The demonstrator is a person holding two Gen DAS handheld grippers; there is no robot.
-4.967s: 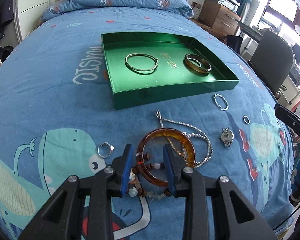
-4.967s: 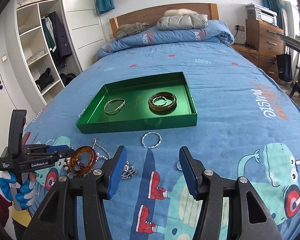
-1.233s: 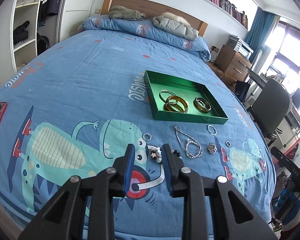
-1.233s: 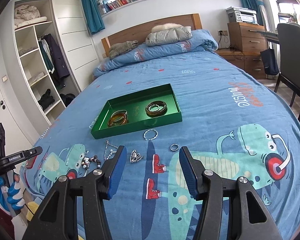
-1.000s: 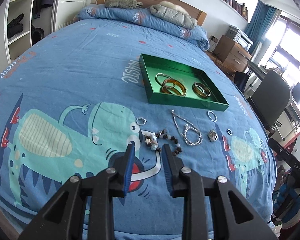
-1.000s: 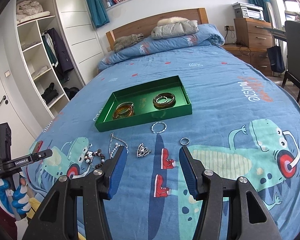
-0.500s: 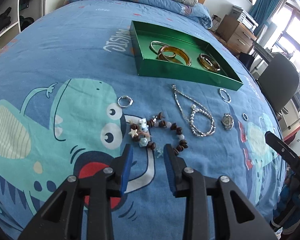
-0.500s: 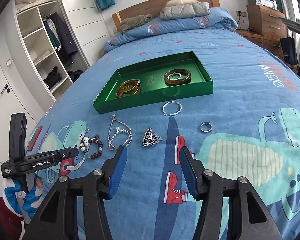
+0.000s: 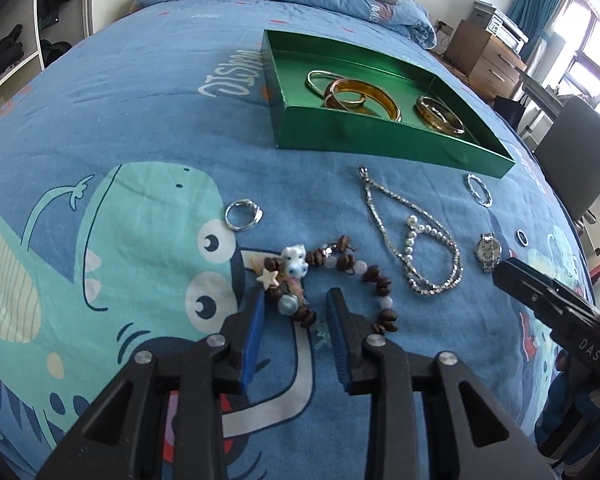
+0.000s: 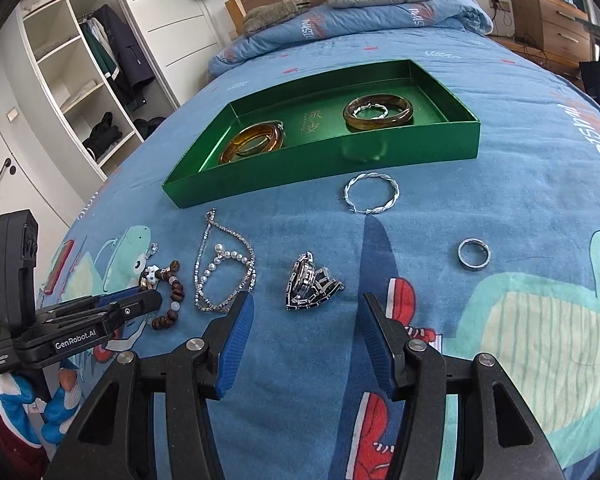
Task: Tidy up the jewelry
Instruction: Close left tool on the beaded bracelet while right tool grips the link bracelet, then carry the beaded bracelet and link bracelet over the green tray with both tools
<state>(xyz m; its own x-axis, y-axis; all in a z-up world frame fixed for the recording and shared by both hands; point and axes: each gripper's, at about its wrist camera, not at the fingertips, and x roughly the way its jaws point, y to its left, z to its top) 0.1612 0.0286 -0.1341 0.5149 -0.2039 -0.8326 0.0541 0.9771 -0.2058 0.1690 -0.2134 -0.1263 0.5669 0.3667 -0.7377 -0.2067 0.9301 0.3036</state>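
The left tongs [image 9: 296, 312] hang low over the bed, blue ribbed pads spread to either side of the near arc of the beaded charm bracelet [image 9: 324, 276], a placement that looks meant for pinching those knobbly brown and pale beads next. The right tongs [image 10: 306, 332] are spread wide and empty just short of the crumpled metal-link wristwatch [image 10: 310, 286]. Beyond lie a limp rhinestone chain tangled with a pearl strand [image 9: 416, 248], a plain silver ring [image 10: 474, 254] and a twisted silver bangle [image 10: 372, 193], all loose on the soft blue dinosaur-print duvet [image 9: 120, 128]. Farthest, the glossy green tray [image 10: 324, 168] holds smooth amber bangles and a thin metal hoop.
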